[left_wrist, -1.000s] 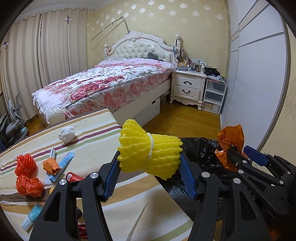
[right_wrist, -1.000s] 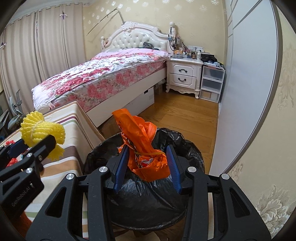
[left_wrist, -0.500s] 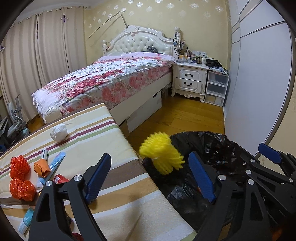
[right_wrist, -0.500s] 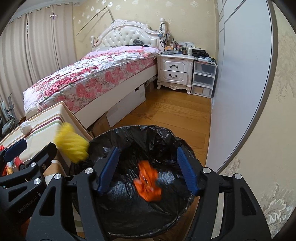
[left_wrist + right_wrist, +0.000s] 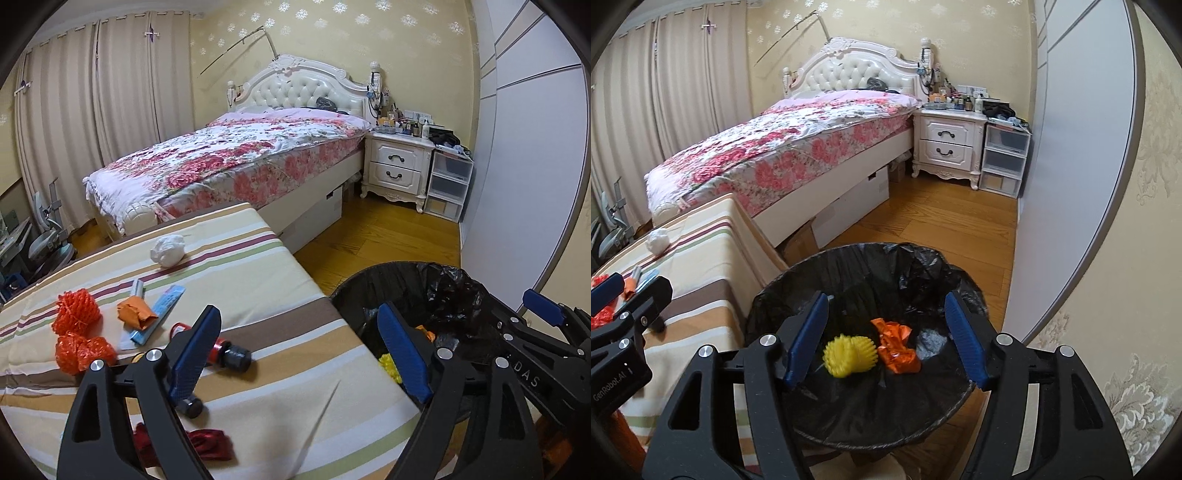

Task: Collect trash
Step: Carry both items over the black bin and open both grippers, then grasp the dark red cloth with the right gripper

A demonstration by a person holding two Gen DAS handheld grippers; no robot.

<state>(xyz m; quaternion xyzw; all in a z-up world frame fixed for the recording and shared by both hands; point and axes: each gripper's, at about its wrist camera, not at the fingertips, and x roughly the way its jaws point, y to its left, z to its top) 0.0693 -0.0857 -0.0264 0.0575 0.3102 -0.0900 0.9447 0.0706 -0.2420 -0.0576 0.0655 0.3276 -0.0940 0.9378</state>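
Dropping two pieces into the black-lined bin [image 5: 871, 417].
Both released: left gripper [image 5: 299, 354] and right gripper [image 5: 886, 338] just opened, empty; yellow foam net [image 5: 849, 354], orange wrapper [image 5: 897, 350] inside; more litter on striped tabletop [image 5: 295, 387].

Both of my wrist views are evenly lit by soft, warm indoor light; no lamp or window shows, and the closed curtains [image 5: 85, 122] glow only faintly. Shadows are weak: a soft one lies under the dark bottle [image 5: 229, 354] on the striped cover [image 5: 258, 280], and a thin slanting one crosses the cover's near edge. The black bin liner [image 5: 923, 273] catches small grey glints. Strong fisheye bending curves the wardrobe [image 5: 1078, 147] near the right edge, and dark vignette fills every corner. Focus is crisp throughout, with no motion blur, though my own nearest fingers [image 5: 402, 347] look slightly soft.
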